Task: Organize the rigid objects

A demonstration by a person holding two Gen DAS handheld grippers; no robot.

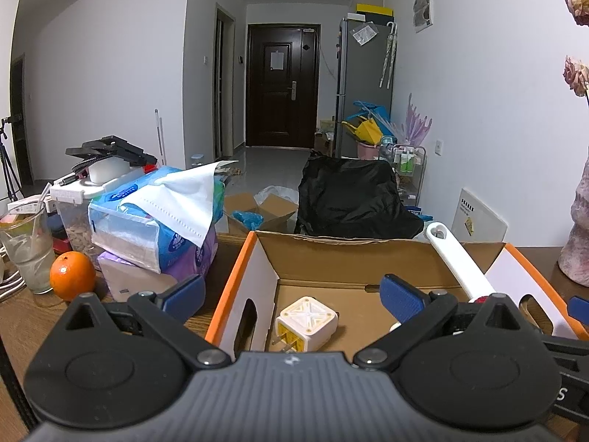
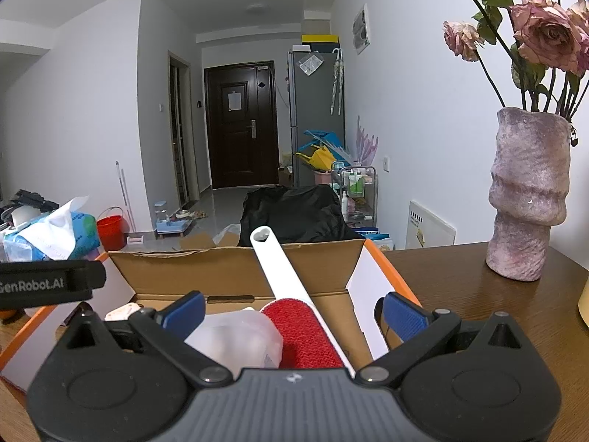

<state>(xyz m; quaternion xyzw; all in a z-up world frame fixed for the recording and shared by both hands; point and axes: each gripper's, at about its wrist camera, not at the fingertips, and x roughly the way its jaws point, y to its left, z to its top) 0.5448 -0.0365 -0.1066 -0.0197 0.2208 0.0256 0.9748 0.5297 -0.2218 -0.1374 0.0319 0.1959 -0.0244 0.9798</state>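
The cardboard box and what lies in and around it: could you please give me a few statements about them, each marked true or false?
1. A white plug adapter lies on the floor of the cardboard box. True.
2. The lint brush lies flat on the table beside the box. False: it is in the box, its white handle leaning up over the back wall.
3. The left gripper is clamped on the adapter. False: its jaws stand wide open with nothing between the pads.
4. An orange sits on the table left of the box. True.
5. The vase stands inside the box. False: it stands on the table, right of the box.
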